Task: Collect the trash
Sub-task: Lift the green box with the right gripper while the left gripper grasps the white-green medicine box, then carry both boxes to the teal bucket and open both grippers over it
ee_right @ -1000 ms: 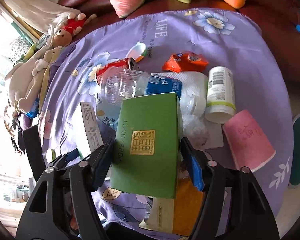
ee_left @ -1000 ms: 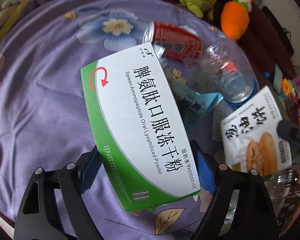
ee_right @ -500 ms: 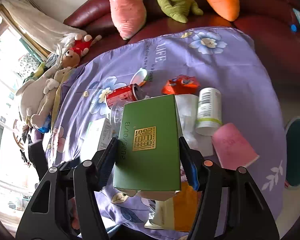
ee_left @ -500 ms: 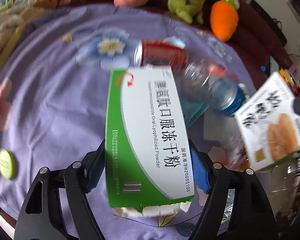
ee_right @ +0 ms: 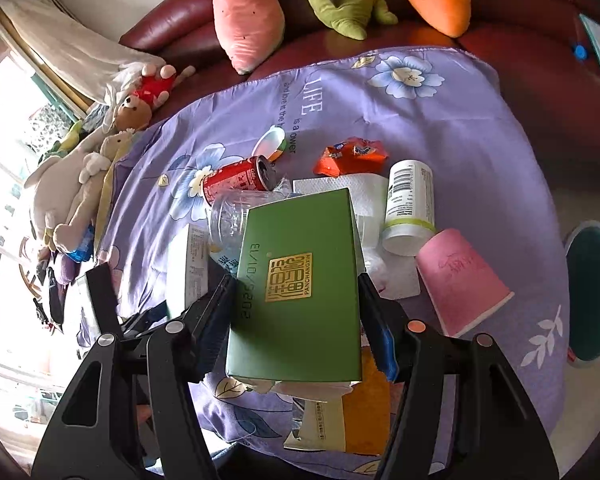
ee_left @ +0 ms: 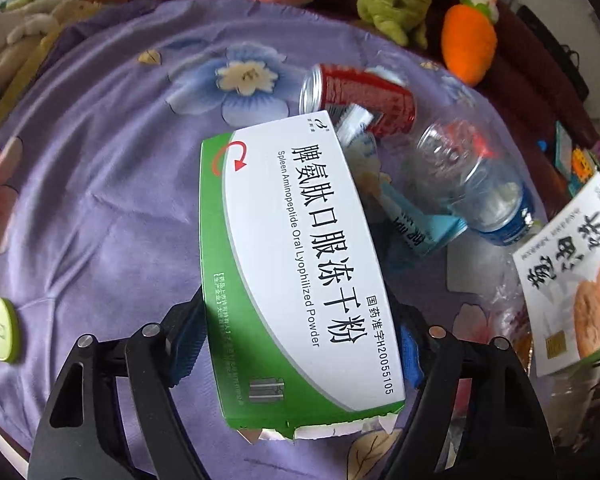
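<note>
Boxes sit clamped between both jaws, medicine box (ee_left: 300,272) left, green box (ee_right: 300,284) right, raised clear for binning.

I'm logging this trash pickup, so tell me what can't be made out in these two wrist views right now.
- Right wrist: the green box hides most of the clear bottle and the trash under it.
- Left wrist: the white and green medicine box covers the cloth behind it; the pastry box is cut off by the edge.
- No trash bin is clearly identifiable.
</note>
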Demonstrator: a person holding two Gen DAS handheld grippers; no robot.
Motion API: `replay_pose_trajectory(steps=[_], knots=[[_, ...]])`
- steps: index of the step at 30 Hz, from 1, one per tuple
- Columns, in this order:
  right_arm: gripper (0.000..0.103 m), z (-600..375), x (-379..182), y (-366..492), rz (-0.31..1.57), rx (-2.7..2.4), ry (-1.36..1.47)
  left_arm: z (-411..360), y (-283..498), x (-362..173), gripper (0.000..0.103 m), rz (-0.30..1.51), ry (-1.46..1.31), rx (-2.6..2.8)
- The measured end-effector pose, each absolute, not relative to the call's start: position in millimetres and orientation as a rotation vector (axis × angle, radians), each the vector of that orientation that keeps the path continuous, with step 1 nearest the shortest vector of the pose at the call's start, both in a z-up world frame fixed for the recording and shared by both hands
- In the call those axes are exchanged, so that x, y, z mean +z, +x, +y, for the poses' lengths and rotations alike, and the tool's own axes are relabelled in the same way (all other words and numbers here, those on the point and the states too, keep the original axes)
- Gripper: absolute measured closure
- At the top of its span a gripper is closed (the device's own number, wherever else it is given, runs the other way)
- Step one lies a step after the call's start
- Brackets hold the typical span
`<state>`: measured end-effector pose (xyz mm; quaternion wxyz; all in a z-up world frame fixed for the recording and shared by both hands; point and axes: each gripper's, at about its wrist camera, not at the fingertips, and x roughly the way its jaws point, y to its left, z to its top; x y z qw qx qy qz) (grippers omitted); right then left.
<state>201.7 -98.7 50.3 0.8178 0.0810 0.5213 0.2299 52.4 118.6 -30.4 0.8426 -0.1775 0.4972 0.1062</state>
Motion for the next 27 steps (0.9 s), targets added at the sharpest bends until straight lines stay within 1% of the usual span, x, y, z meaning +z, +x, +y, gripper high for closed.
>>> replay_pose_trajectory(steps=[7, 11, 13, 17, 21, 27], knots=[[0.045, -114, 71, 202, 1.054, 0.484, 0.214, 110, 31, 35, 0.026, 0.911, -0.330, 0.176], [0.045, -141, 86, 201, 1.002, 0.458, 0.249, 80, 35, 72, 0.026, 0.856, -0.283, 0.074], [0.045, -161, 92, 201, 0.979, 0.432, 0.275, 56, 40, 83, 0.026, 0.845, -0.250, 0.004], [0.045, -226, 101, 198, 0.929, 0.325, 0.346, -2, 66, 88, 0.026, 0.871, -0.191, -0.137], [0.045, -310, 98, 191, 0.888, 0.177, 0.414, -84, 98, 81, 0.026, 0.922, -0.113, -0.311], [0.045, -435, 71, 176, 0.848, -0.039, 0.536, -206, 143, 59, 0.026, 1.023, 0.000, -0.533]])
